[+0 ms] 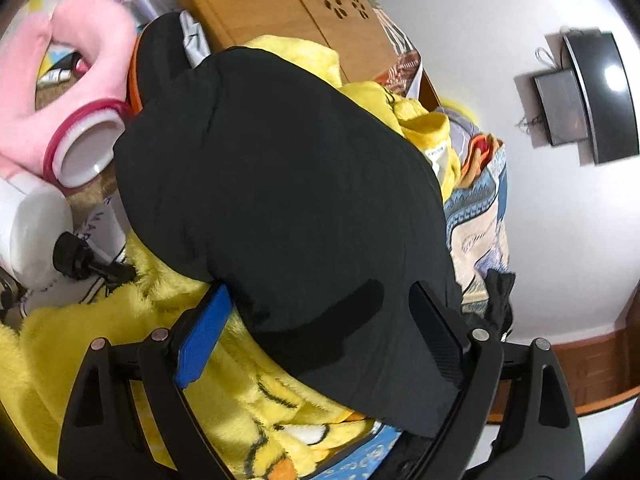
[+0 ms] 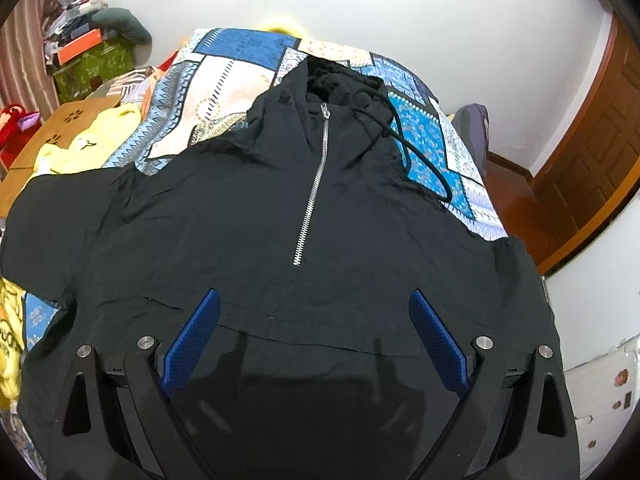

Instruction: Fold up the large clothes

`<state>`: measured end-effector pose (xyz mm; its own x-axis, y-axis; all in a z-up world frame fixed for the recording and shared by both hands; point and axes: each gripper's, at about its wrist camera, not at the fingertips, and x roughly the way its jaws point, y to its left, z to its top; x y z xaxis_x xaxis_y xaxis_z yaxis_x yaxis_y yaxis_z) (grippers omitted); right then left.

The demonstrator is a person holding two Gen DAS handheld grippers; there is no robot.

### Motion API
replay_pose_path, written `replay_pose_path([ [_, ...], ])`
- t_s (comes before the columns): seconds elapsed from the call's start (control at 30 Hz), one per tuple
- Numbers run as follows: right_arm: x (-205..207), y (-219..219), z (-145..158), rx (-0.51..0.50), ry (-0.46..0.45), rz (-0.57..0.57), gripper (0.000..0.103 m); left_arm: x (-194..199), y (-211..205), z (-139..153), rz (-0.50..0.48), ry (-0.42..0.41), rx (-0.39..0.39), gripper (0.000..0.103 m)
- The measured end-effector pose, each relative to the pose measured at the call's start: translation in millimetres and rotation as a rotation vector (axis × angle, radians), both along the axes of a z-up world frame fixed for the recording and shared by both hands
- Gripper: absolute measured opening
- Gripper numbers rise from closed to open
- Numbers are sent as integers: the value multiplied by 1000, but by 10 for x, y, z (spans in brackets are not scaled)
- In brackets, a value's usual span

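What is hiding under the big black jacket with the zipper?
Under the black zip-neck hooded jacket lies a blue-and-cream patterned bedspread, showing round its edges, plus a fluffy yellow blanket beneath one sleeve. Whatever lies under the middle is covered.

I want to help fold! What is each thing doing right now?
black hoodie: spread flat, front up, unfolded.
zipper: closed.
sleeve: lying over the yellow blanket.
left gripper: open, around the sleeve end.
right gripper: open, over the hem.
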<state>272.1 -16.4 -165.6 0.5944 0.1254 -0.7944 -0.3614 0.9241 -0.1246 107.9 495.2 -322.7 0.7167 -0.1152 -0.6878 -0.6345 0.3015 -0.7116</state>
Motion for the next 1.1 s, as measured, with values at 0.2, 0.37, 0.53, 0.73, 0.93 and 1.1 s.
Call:
replay_pose_path([
  [0.2, -47, -24, 56, 32, 0, 1, 94, -41, -49, 105, -3, 114, 118, 34],
  [0.37, -94, -94, 127, 30, -28, 10, 94, -22, -110, 368, -21, 160, 236, 17],
  [0.53, -97, -267, 192, 51, -44, -10, 94, 190, -322, 906, -67, 170, 431, 14],
  [0.73, -81, -472, 236, 72, -55, -24, 94, 686, -917, 1821, -178, 84, 726, 13],
  [0.93, -100, -622, 290, 61, -96, -18, 94, 1214, -1865, 2510, -328, -55, 895, 11],
  [1.1, -137, -787, 262, 56, -100, -7, 94, 1609, -2713, 2728, -472, -175, 941, 11],
])
